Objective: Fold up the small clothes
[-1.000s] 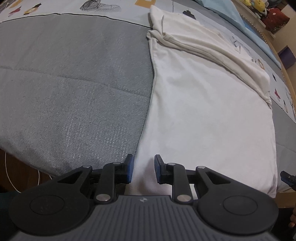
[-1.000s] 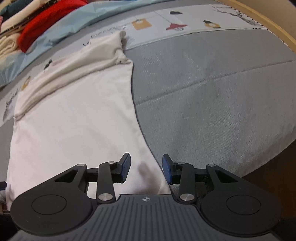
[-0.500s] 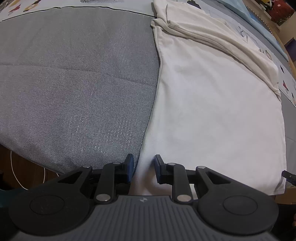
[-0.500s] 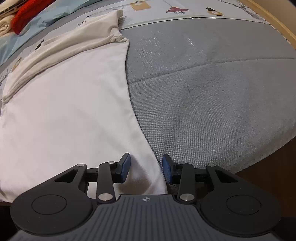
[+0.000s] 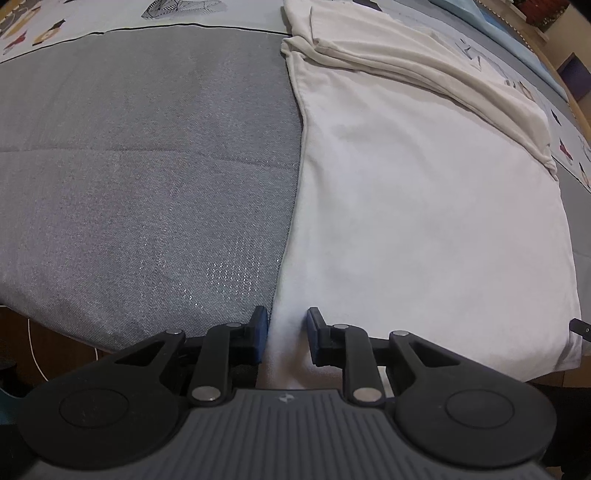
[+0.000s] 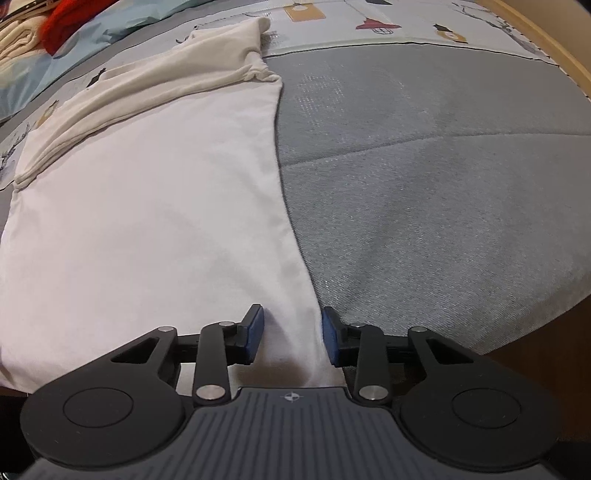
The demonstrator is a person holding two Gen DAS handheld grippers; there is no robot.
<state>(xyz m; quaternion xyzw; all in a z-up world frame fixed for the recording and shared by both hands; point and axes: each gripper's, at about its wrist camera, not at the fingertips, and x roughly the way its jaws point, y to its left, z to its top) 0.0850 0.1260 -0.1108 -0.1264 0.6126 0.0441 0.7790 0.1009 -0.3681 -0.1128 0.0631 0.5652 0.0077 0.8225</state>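
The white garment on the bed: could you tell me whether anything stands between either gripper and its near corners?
Nothing visible does. The white garment already lies between the left gripper and the closing right gripper.

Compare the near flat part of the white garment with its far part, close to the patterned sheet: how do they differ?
The near part of the white garment lies smooth in one flat layer; the far part is bunched into long folds. The near part rests on the grey cover; the far part reaches the patterned sheet. The near part looks brighter white, the far part creamier. Both are the same plain fabric.
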